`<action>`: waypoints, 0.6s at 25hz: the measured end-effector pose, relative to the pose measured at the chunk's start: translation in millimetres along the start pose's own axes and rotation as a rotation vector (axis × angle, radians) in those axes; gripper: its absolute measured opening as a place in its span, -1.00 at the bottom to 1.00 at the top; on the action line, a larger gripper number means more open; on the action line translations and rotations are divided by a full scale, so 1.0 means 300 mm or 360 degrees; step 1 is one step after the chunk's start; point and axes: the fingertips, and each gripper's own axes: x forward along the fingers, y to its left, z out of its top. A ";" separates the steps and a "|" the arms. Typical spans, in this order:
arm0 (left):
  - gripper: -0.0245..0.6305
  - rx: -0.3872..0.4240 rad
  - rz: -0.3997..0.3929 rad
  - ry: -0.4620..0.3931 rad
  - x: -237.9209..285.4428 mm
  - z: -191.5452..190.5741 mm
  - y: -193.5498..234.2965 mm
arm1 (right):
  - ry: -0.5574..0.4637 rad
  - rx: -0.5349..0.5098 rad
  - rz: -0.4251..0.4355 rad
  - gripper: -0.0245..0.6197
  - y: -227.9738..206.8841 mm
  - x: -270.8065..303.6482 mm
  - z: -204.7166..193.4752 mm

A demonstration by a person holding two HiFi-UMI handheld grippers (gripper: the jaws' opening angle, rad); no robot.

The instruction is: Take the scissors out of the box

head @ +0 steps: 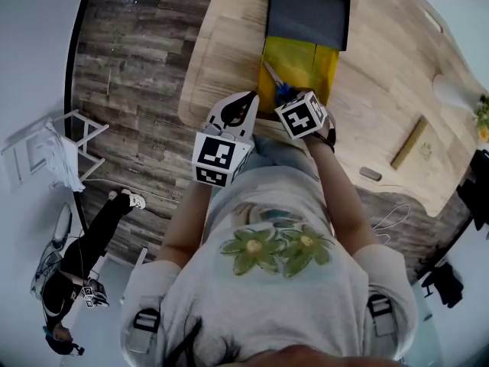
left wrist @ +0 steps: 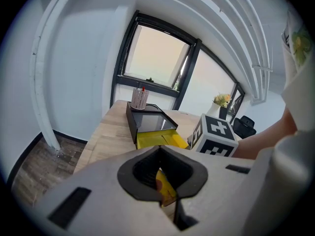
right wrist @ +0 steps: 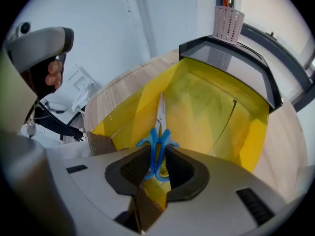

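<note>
On the wooden tabletop point(head: 229, 44), inside the yellow box point(right wrist: 211, 107): scissors point(right wrist: 158, 141), not yet lifted. Right tool point(right wrist: 156, 168) clamped on blue handles, left tool point(left wrist: 168, 203) pinching a box flap point(left wrist: 162, 183). Lifting clear left.

We see pale wood counter point(head: 229, 44) at 12 o'clock, dark plank floor point(head: 130, 75) at 10 o'clock, white rack point(head: 57, 155) at 9 o'clock. Ahead we note black-framed window point(left wrist: 157, 58), bright daylight; white wall point(left wrist: 83, 82) at its 9 o'clock; black chair point(left wrist: 244, 126) at 3 o'clock.
</note>
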 end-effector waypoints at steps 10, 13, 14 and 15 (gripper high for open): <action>-0.91 -0.0002 0.0039 -0.0016 -0.016 0.014 0.028 | -0.0103 0.0053 0.0036 -0.66 -0.025 -0.029 0.005; -0.91 -0.0005 0.0040 -0.0015 -0.012 0.015 0.027 | -0.0136 0.0070 0.0028 -0.66 -0.045 -0.046 0.016; -0.91 -0.0008 0.0038 -0.0015 -0.011 0.016 0.026 | -0.0151 0.0076 0.0024 -0.66 -0.052 -0.050 0.021; -0.91 -0.0012 0.0037 -0.0015 -0.009 0.018 0.025 | -0.0159 0.0083 0.0021 -0.66 -0.058 -0.056 0.022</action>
